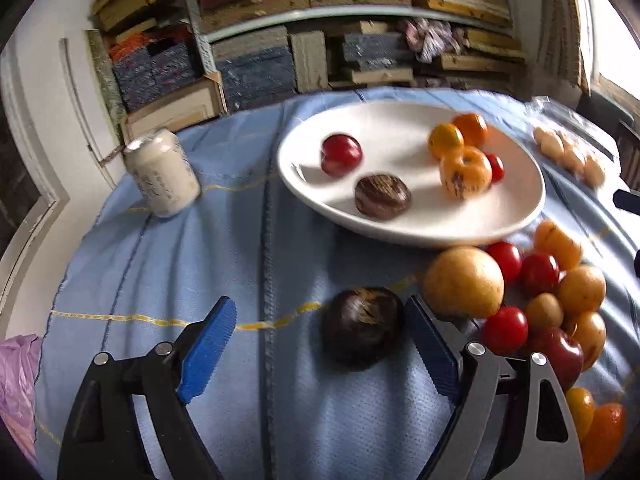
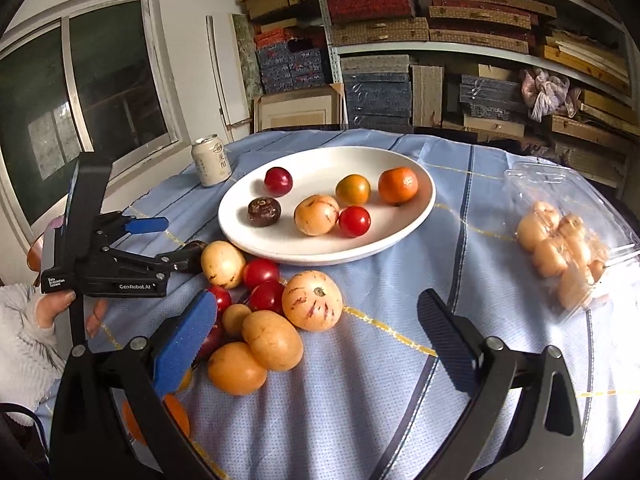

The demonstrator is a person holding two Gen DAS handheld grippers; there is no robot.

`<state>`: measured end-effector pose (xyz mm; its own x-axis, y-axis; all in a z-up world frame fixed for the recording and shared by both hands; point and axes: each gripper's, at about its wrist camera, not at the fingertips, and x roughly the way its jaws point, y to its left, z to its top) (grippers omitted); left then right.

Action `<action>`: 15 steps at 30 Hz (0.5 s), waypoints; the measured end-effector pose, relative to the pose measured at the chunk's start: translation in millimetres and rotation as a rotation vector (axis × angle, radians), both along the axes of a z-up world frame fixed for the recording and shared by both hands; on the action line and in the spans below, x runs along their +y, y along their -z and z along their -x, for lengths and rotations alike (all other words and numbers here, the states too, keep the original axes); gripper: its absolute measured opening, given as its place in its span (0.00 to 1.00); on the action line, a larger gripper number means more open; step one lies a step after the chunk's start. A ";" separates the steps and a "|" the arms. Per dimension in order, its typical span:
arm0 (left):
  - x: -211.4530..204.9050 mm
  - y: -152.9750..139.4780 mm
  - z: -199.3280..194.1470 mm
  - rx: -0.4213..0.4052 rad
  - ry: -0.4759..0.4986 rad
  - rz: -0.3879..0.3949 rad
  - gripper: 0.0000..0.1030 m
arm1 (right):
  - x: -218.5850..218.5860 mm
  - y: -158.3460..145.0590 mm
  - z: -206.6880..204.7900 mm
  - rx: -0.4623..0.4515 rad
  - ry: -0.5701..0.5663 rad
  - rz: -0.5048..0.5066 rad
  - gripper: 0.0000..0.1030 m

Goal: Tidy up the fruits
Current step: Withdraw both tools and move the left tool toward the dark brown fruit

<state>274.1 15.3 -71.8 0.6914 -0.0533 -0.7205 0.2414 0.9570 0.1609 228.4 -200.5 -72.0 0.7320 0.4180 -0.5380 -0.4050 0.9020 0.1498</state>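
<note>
On the blue cloth, a dark purple fruit (image 1: 362,328) lies between the fingers of my left gripper (image 1: 320,340), close to the right pad and not pressed; the jaws stand open. The white plate (image 1: 392,132) beyond holds several fruits, among them a red plum (image 1: 341,155) and a brown fruit (image 1: 383,196). In the right wrist view my right gripper (image 2: 320,344) stands wide open over a loose pile of yellow fruits (image 2: 272,346) and red tomatoes (image 2: 262,274) in front of the plate (image 2: 320,164). The left gripper (image 2: 176,240) is at the pile's left edge.
A pale drink can (image 2: 211,160) stands left of the plate. A clear plastic box of pale fruits (image 2: 560,248) lies at the right. Shelves of stacked boxes fill the back, a window the left wall. A hand in a white sleeve (image 2: 24,340) holds the left gripper.
</note>
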 end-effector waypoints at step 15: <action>36.8 3.4 -13.6 0.016 -0.137 -0.044 0.85 | 3.6 3.0 -4.0 0.027 -0.016 -0.006 0.96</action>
